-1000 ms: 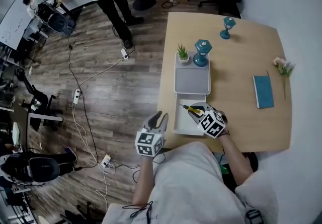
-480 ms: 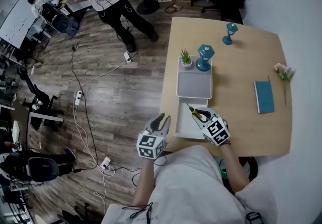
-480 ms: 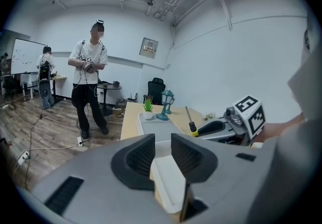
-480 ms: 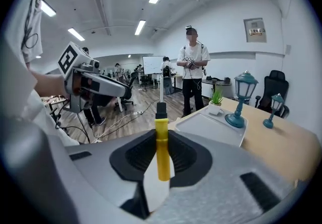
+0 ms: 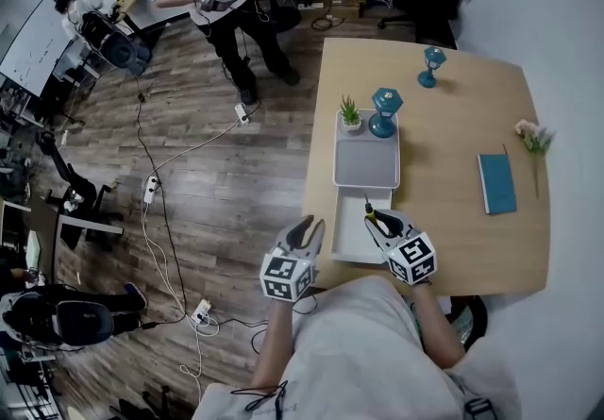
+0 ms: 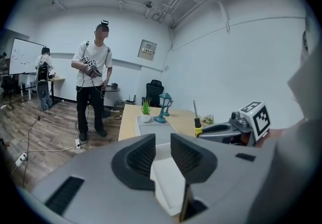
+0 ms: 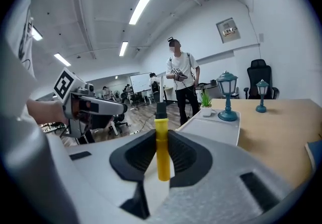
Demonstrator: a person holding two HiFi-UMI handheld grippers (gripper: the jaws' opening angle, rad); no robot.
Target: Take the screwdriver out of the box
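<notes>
Grey jaws of the left gripper stand spread with nothing between them. It hovers off the left edge of the table, probably because one claw is enough for this job. To the right, the white box lies at the near edge of the table; it looks empty, though the head view is small there. Over its right side the right gripper pinches the yellow handle of the screwdriver, shaft pointing toward the far side. Gripping the thick handle likely keeps the tool steady as it leaves the box.
</notes>
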